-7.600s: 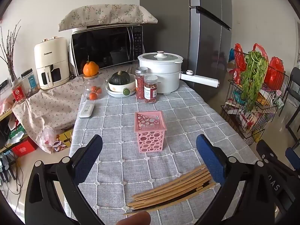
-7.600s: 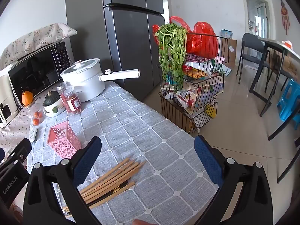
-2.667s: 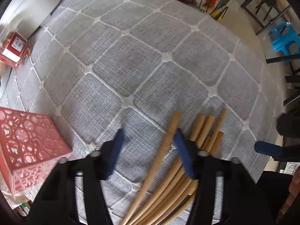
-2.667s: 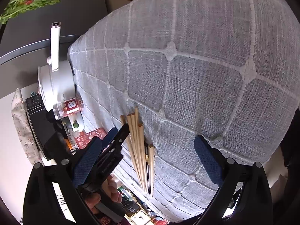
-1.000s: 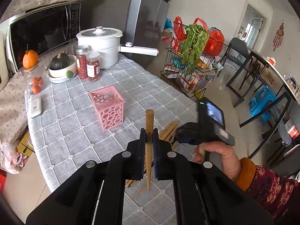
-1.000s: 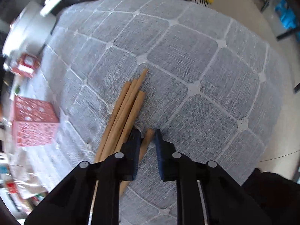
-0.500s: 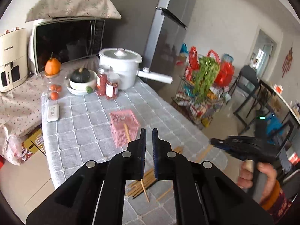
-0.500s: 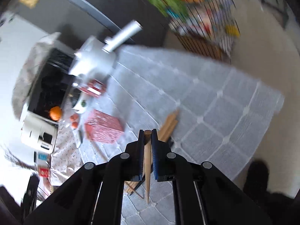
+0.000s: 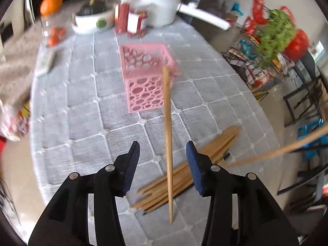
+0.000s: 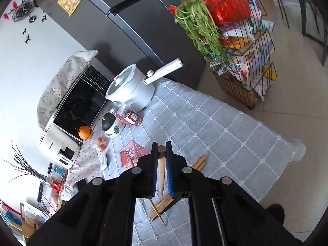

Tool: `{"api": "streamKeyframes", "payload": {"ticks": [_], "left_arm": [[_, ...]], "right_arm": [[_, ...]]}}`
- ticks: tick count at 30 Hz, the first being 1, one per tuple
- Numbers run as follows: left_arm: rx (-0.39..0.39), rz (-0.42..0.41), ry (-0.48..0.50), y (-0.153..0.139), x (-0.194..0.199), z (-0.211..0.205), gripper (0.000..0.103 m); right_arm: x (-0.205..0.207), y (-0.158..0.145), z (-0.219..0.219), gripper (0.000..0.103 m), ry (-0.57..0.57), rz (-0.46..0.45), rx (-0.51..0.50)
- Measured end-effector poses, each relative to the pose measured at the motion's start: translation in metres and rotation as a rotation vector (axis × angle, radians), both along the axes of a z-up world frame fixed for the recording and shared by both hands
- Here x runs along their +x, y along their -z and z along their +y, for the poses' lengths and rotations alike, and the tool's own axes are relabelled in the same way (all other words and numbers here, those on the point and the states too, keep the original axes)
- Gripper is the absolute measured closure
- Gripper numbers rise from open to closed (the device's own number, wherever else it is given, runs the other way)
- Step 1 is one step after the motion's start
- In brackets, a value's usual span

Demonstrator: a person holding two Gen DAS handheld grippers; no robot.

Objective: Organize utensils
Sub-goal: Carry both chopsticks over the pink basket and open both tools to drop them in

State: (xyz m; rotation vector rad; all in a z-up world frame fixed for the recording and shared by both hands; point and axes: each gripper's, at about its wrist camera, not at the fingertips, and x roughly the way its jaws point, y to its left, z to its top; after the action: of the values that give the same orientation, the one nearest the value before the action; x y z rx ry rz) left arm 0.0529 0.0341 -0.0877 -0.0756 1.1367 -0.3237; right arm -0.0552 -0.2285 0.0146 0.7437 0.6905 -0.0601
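Observation:
A pink perforated holder (image 9: 146, 75) stands on the grey checked tablecloth (image 9: 86, 112); it also shows in the right wrist view (image 10: 132, 154). My left gripper (image 9: 163, 160) is open, and a single wooden chopstick (image 9: 168, 143) lies between its jaws, its tip against the holder's rim, apart from both pads. A pile of wooden chopsticks (image 9: 190, 168) lies to the right. My right gripper (image 10: 162, 164) is shut on a wooden chopstick (image 10: 161, 168), held high above the table; that stick crosses the left wrist view (image 9: 287, 149).
A white pot (image 10: 131, 90), two red jars (image 10: 129, 117), a bowl with a squash (image 10: 110, 128) and a microwave (image 10: 80, 102) stand at the table's far end. A wire rack with greens (image 10: 242, 61) stands to the right by the fridge (image 10: 133, 20).
My left gripper has opened and dropped closer to the table; its chopstick now lies loose toward the holder. My right gripper has lifted higher with its chopstick.

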Motion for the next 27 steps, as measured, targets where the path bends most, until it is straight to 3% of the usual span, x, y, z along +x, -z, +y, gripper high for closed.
{"api": "streamKeyframes", "payload": {"ticks": [3, 4, 5, 6, 9, 12, 16, 20, 25, 27], "left_arm": [[-0.019, 0.004, -0.017, 0.006, 0.014, -0.006, 0.058], [-0.007, -0.005, -0.024, 0.008, 0.018, -0.009, 0.063], [0.003, -0.013, -0.032, 0.012, 0.023, -0.01, 0.073], [0.006, -0.013, -0.032, 0.015, 0.026, -0.012, 0.096], [-0.007, -0.059, -0.024, 0.005, 0.019, -0.011, 0.097], [-0.064, -0.157, -0.01, -0.034, -0.001, 0.004, 0.097], [-0.139, -0.366, -0.033, -0.112, -0.025, 0.025, 0.097], [-0.137, -0.581, -0.113, -0.17, -0.022, 0.031, 0.097], [-0.143, -0.711, -0.2, -0.191, -0.001, 0.031, 0.097], [-0.162, -0.723, -0.222, -0.189, 0.011, 0.033, 0.097]], "right_arm": [[0.006, 0.002, -0.003, 0.095, -0.007, 0.005, -0.008], [0.008, 0.002, -0.003, 0.095, -0.015, 0.008, -0.007], [0.011, 0.002, -0.004, 0.095, -0.022, 0.01, -0.005], [0.013, 0.002, -0.004, 0.095, -0.031, 0.01, -0.004], [0.017, 0.0, -0.004, 0.095, -0.052, 0.005, -0.001], [0.018, -0.011, -0.003, 0.095, -0.085, -0.021, 0.01], [0.019, -0.036, 0.002, 0.095, -0.102, -0.08, 0.018], [0.022, -0.07, 0.008, 0.095, -0.089, -0.162, -0.007], [0.038, -0.102, 0.018, 0.095, -0.072, -0.23, -0.052], [0.045, -0.106, 0.021, 0.095, -0.069, -0.239, -0.067]]}}
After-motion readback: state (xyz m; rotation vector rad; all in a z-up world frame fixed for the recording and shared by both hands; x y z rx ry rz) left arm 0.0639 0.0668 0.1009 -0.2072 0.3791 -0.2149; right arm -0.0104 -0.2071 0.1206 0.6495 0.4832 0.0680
